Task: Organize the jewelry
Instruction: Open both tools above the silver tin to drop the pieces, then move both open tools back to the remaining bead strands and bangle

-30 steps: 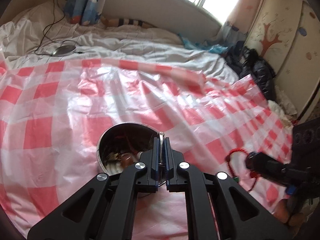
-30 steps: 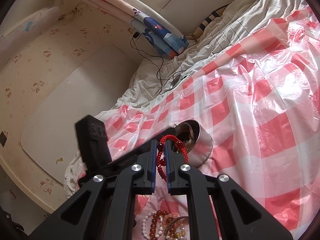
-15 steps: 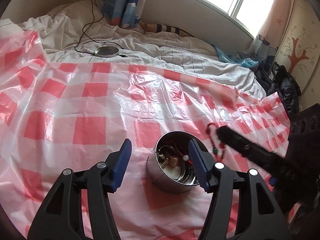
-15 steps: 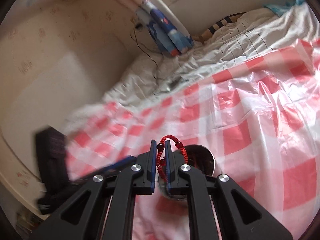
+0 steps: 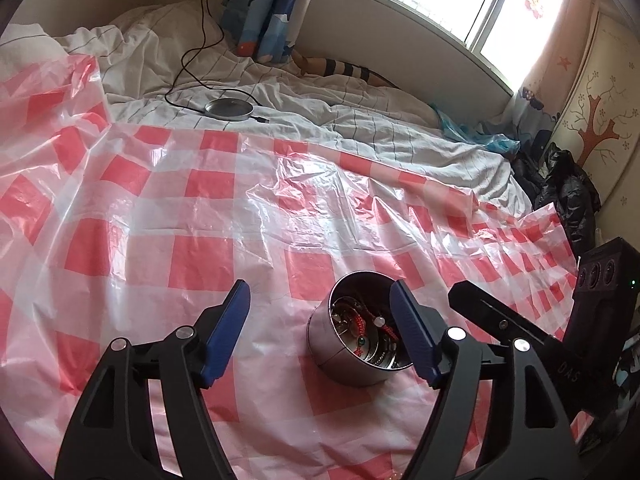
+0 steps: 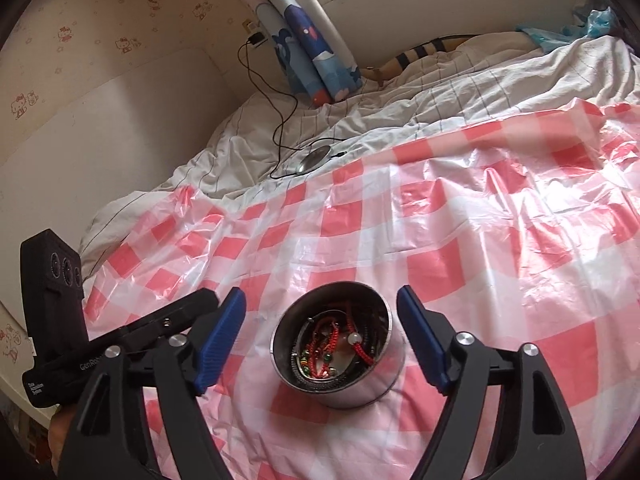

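A round metal tin (image 5: 344,364) stands on the red-and-white checked plastic sheet (image 5: 200,216); it also shows in the right wrist view (image 6: 360,388). Inside it lie a red beaded cord bracelet (image 6: 340,336) and other bracelets. My left gripper (image 5: 320,316) is open and empty, above the sheet, with its right finger beside the tin's rim. My right gripper (image 6: 320,320) is open and empty, its fingers spread to either side of the tin, above it. The left gripper's body (image 6: 60,336) shows at the left of the right wrist view.
White bedding (image 5: 360,128) lies beyond the sheet, with a round grey disc on a black cable (image 5: 229,109). A blue patterned curtain (image 5: 264,8) hangs by the window. Dark clothes (image 5: 568,188) are piled at the right by a wardrobe.
The right gripper has opened and the red bracelet has dropped into the tin. The left gripper opened earlier, letting its item go into the tin, and has drawn back to the left.
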The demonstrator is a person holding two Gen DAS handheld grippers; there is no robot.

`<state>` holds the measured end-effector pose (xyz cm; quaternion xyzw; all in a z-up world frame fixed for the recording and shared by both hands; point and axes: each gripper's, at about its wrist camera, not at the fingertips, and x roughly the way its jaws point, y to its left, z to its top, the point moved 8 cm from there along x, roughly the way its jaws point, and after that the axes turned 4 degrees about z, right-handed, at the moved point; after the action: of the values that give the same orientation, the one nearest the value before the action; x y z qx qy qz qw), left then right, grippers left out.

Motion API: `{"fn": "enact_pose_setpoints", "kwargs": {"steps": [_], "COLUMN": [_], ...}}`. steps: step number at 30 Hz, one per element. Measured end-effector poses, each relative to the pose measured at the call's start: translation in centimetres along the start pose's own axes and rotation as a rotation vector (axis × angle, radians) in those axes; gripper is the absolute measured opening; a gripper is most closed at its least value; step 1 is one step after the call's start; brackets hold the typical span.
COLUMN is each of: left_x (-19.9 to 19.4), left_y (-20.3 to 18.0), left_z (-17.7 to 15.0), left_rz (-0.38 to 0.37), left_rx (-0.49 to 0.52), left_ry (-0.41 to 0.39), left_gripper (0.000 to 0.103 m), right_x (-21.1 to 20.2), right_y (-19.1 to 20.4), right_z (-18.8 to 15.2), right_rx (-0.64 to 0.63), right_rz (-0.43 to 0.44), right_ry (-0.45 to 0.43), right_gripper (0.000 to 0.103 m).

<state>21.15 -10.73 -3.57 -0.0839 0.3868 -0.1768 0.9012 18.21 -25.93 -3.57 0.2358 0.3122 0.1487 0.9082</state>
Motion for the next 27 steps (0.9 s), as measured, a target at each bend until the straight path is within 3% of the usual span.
{"fn": "enact_pose_setpoints", "kwargs": {"steps": [10, 15, 23, 27], "left_x": [0.0, -1.2, -3.9, -5.4], "left_y": [0.1, 0.3, -1.0, -1.9], "left_z": [-1.2, -2.4, -7.1, -9.8], "left_rz": [0.071, 0.078, 0.074, 0.091], "left_rx": [0.121, 0.144, 0.265, 0.357], "left_ry": [0.021, 0.037, 0.096, 0.110], "left_gripper": [0.074, 0.075, 0.078, 0.079], "right_x": [0.3, -1.9, -8.5, -10.0], "right_y": [-3.0, -3.0, -1.3, -0.6], "right_z": [-0.4, -1.2, -7.6, -11.6], "right_rx": [0.110, 0.132, 0.015, -0.135], "right_rz": [-0.024, -0.035, -0.163, -0.294], "right_ry": [0.023, 0.026, 0.104, 0.177], "right_gripper": [0.079, 0.080, 0.081, 0.082]}}
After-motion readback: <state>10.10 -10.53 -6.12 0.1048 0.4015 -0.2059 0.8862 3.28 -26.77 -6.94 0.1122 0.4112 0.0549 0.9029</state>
